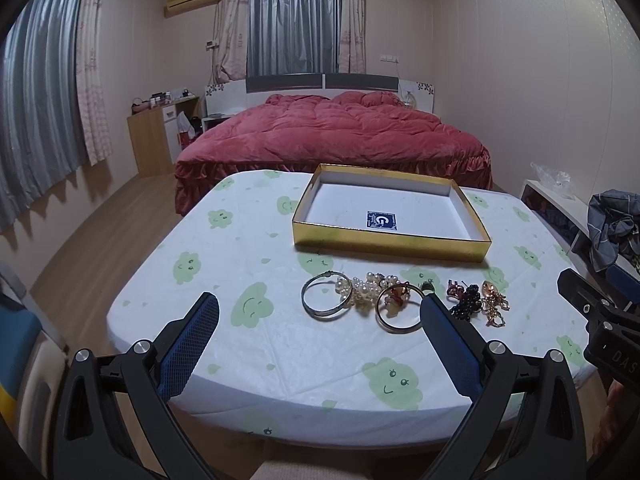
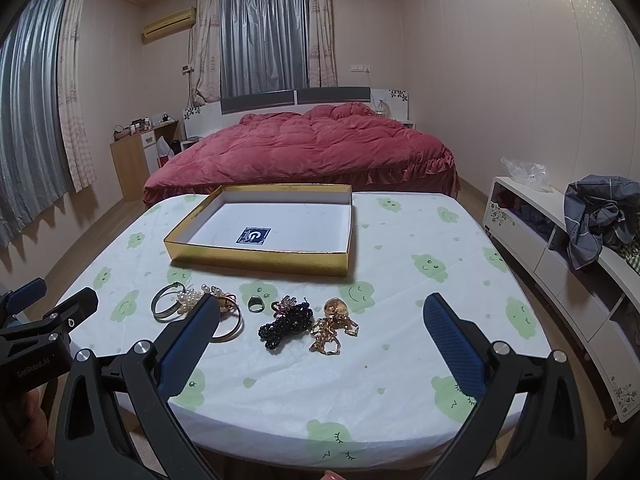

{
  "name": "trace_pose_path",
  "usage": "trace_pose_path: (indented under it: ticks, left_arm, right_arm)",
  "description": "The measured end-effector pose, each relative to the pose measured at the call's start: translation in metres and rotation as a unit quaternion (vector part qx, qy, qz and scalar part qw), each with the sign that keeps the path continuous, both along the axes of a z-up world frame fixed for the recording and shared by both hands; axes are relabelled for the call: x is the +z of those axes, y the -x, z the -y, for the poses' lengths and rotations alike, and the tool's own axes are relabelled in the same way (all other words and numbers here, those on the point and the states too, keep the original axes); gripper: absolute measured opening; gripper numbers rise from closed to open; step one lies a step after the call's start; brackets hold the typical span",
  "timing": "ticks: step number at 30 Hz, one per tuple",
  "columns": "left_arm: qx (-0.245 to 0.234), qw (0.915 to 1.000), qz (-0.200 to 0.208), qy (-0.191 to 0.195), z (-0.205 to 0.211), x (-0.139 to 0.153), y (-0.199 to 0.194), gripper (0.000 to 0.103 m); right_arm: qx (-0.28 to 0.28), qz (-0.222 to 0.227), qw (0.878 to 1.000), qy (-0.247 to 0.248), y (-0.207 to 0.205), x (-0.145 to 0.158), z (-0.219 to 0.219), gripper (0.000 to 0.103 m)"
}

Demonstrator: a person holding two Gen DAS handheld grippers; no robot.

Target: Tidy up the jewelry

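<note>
A shallow gold box (image 1: pixel 390 244) (image 2: pixel 256 258) with a white inside stands open on the table, holding nothing but a blue label. In front of it lies a row of jewelry: a silver bangle (image 1: pixel 325 295) (image 2: pixel 167 303), a pearl cluster (image 1: pixel 366 286) (image 2: pixel 188 298), a gold bangle (image 1: pixel 398 312) (image 2: pixel 230 326), a small ring (image 2: pixel 255 304), a black bead bracelet (image 1: pixel 466 300) (image 2: pixel 286 324) and a gold chain with pendant (image 1: pixel 495 300) (image 2: pixel 334 326). My left gripper (image 1: pixel 320 308) is open above the table's near side. My right gripper (image 2: pixel 320 308) is open, just short of the beads and chain.
The table (image 1: pixel 240 340) has a white cloth with green cloud faces. A bed with a red quilt (image 1: pixel 332 136) stands behind it. A white low cabinet (image 2: pixel 560 248) with clothes on top runs along the right. A wooden desk (image 1: pixel 152 140) stands at the far left.
</note>
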State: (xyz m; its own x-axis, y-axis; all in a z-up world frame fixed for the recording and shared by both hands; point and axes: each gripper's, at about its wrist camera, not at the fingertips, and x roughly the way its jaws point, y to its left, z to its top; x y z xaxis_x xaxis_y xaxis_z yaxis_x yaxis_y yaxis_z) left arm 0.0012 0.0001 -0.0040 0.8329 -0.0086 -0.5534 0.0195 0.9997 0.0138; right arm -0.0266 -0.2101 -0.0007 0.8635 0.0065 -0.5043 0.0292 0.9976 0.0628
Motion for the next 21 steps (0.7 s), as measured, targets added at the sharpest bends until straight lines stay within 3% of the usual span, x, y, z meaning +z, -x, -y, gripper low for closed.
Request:
trace_pose_path:
  ticks: [21]
  left_arm:
    - [0.002,0.9999,-0.008,0.006,-0.0053,-0.0040,-0.0032,0.098]
  right_arm:
    - [0.002,-0.003,1.000,-0.003,-0.0003,0.0025,0.0022,0.000]
